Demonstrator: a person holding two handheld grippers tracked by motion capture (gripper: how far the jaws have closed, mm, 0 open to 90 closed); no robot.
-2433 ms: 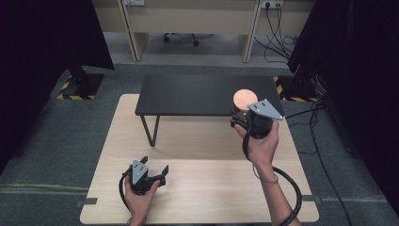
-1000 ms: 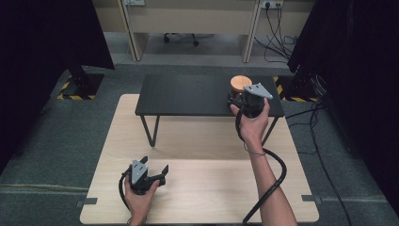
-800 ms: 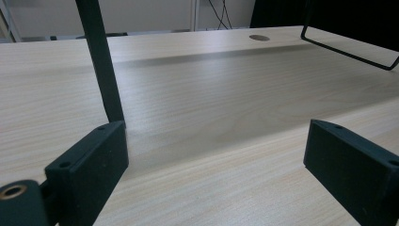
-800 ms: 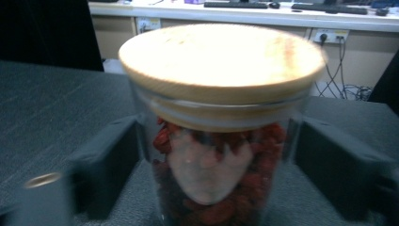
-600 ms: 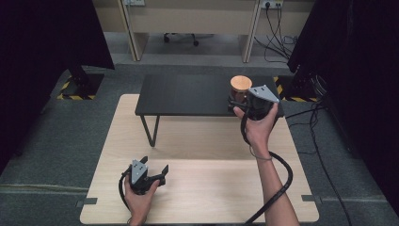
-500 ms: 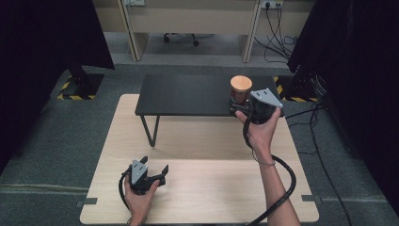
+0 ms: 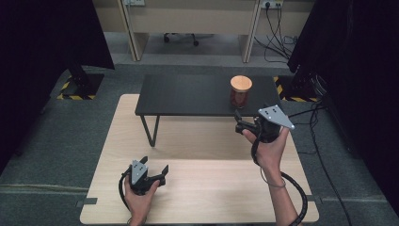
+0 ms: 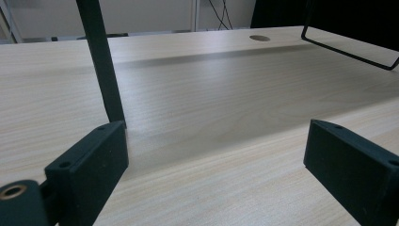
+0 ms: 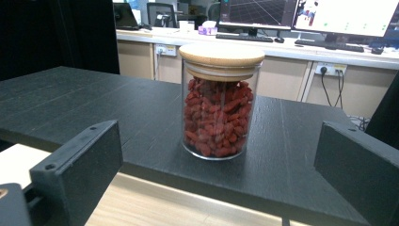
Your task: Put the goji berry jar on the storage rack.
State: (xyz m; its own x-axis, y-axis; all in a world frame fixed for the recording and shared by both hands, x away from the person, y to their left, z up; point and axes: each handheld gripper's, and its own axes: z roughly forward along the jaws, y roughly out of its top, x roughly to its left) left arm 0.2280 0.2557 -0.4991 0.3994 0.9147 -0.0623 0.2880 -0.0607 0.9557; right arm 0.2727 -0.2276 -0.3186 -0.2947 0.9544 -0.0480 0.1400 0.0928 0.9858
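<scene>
- Right gripper [image 7: 241, 123] was held in the air just short of the black side table's [image 7: 188, 94] near edge, jaws spread wide w/ nothing between them, aimed at the jar [image 9: 220, 101].
- Left gripper [image 7: 154, 170] rested low on the light wood table [image 7: 211, 188] near the person's side, jaws also wide apart & empty.
- Jar stood upright on the black side table, near its front edge & toward its right end, apart from both grippers.
- Handling, my guess: glass walls = stiff, smooth, prob. slippery & breakable; packed w/ red dried berries so moderately heavy. Best hold looked like mid-body, jaws square across the glass, below the wooden lid [image 9: 222, 55], since the lid might lift off.
- Count: 1 jar, 1 lid, 2 grippers, 2 tables.
</scene>
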